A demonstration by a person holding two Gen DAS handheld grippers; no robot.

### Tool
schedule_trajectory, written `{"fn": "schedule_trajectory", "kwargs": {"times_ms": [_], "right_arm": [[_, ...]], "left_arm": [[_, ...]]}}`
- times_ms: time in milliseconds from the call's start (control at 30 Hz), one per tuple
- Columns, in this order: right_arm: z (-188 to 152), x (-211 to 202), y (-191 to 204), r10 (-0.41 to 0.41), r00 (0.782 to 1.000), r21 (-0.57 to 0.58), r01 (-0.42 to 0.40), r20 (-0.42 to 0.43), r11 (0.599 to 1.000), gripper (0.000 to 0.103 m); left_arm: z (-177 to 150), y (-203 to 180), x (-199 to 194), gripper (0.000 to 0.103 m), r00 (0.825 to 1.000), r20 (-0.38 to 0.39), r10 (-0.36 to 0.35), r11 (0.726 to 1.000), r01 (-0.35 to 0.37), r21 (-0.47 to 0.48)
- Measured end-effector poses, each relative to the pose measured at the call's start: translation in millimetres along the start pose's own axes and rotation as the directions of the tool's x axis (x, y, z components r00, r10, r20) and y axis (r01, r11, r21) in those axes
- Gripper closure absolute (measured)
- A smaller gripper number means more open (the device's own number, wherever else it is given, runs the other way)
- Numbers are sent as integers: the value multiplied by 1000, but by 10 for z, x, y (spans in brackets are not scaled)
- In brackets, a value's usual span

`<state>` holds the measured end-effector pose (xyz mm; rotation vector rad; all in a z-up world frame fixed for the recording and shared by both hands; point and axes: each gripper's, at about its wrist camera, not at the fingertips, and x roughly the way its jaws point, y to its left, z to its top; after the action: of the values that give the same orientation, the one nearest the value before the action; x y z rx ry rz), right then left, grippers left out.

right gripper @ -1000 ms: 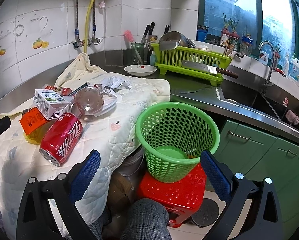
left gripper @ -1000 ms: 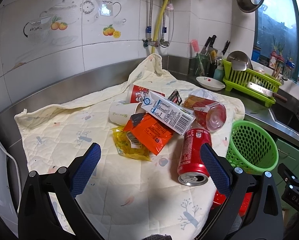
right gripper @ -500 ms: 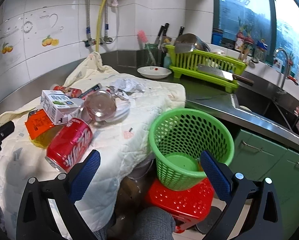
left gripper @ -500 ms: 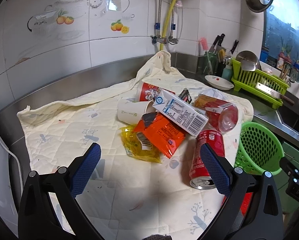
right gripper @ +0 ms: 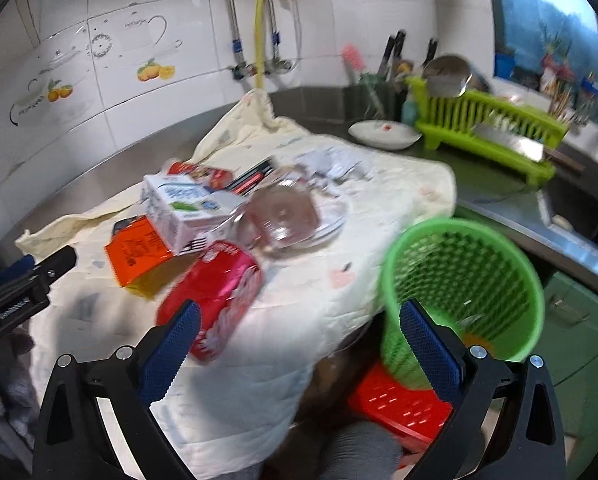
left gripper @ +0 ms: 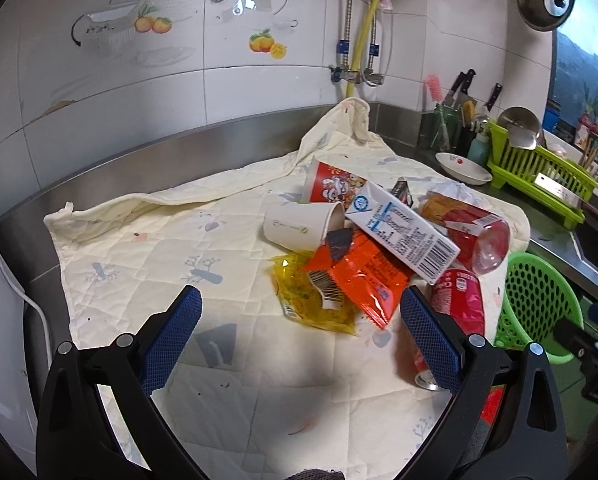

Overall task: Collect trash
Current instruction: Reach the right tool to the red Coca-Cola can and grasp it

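Since a second ago the left gripper (left gripper: 301,322) has drawn back and swung left: the heap of trash, which sat centred between its jaws, now lies ahead and toward the right jaw, with more bare quilted cloth (left gripper: 147,248) in front of the left jaw. The right gripper (right gripper: 299,328) has turned left too; the green basket (right gripper: 465,288), earlier squarely between its jaws, now sits behind the right jaw, and the red can (right gripper: 215,300) has come up against the left jaw. The right wrist view is blurred by motion.

Both grippers are released, jaws spread wide, holding nothing.

From the left gripper, the yellow wrapper (left gripper: 311,296) lies nearest ahead, an orange packet (left gripper: 363,276) overlapping it. A milk carton (left gripper: 403,232) rests across the packet, a white paper cup (left gripper: 299,226) on its side to its left, a red printed cup (left gripper: 331,182) beyond. A clear cup with red inside (left gripper: 475,236) lies right of the carton. The can runs partly behind the right jaw, blocking a clear view of it.

Beyond the cloth stand a white dish (left gripper: 463,166) and a green dish rack (left gripper: 539,176). The basket stands on a red stool (right gripper: 403,404) off the counter's edge.
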<state>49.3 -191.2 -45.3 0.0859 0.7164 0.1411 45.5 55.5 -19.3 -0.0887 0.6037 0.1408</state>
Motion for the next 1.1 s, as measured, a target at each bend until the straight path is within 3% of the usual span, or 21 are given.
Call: {"fn": "schedule_trajectory", "kwargs": {"times_ms": [333,667,800,1000,1100], "right_arm": [[30,494,368,128,985,78,-120,-116,990,7],[32,1025,407,152,963,215,-104,-223,971,8],[0,1187,381,193,948,273,-121,-253,954,9],[-16,1252,413,280,923,319,-190,-264,928,26],[-22,1237,406,286,923,320,-198,-256,926,27]], "left_arm": [[80,306,48,5,999,11,31,999,-31,-44],[218,641,99,5,997,11,78,993,-77,-93],[272,616,136,5,998,11,60,994,-59,-90],[369,497,228,6,1000,-10,-12,996,11,-87],[409,376,276,6,999,-19,-43,997,42,-65]]}}
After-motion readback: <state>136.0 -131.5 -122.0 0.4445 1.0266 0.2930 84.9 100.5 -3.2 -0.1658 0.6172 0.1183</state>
